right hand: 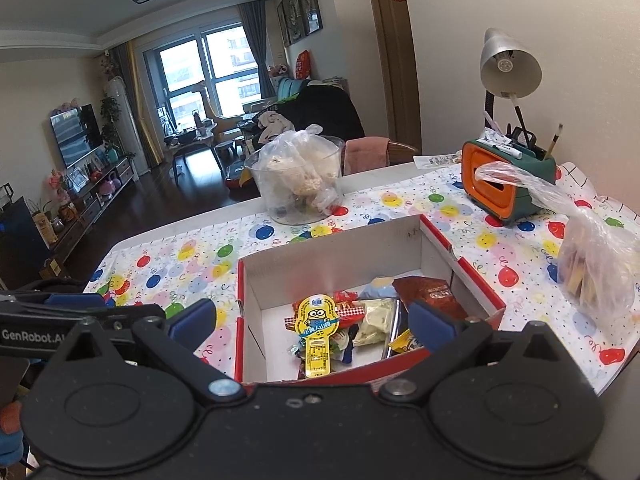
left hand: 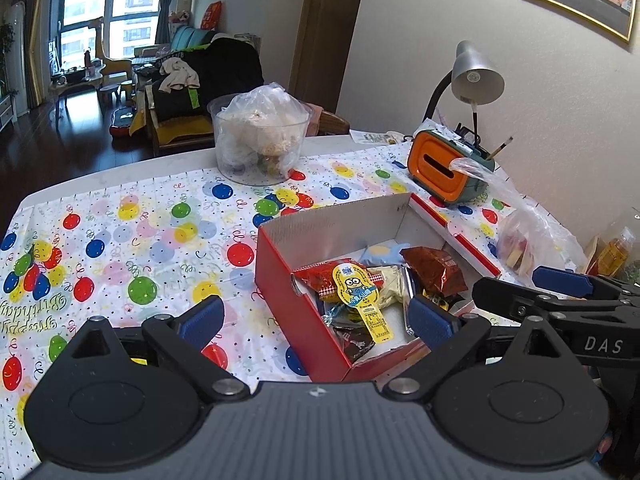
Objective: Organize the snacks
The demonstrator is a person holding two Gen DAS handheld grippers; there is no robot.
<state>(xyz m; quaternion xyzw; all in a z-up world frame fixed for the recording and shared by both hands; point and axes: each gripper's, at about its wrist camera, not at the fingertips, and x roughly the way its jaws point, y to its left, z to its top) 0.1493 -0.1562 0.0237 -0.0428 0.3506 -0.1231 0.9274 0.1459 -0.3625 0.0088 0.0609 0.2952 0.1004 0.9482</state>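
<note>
Hovering wide open and empty, the left gripper (left hand: 316,320) and right gripper (right hand: 312,326) both face the red cardboard box with white inside (right hand: 336,248) on the counter (left hand: 120,176) with its balloon-print cloth. Wrapped snacks lie in the box's near end, a yellow cartoon-character packet (right hand: 316,328) on top, a brown foil packet (right hand: 428,294) to its right. Farther off stands a clear plastic tub (left hand: 260,140) holding a bag; an orange and green desk organiser (right hand: 504,184) sits far right.
</note>
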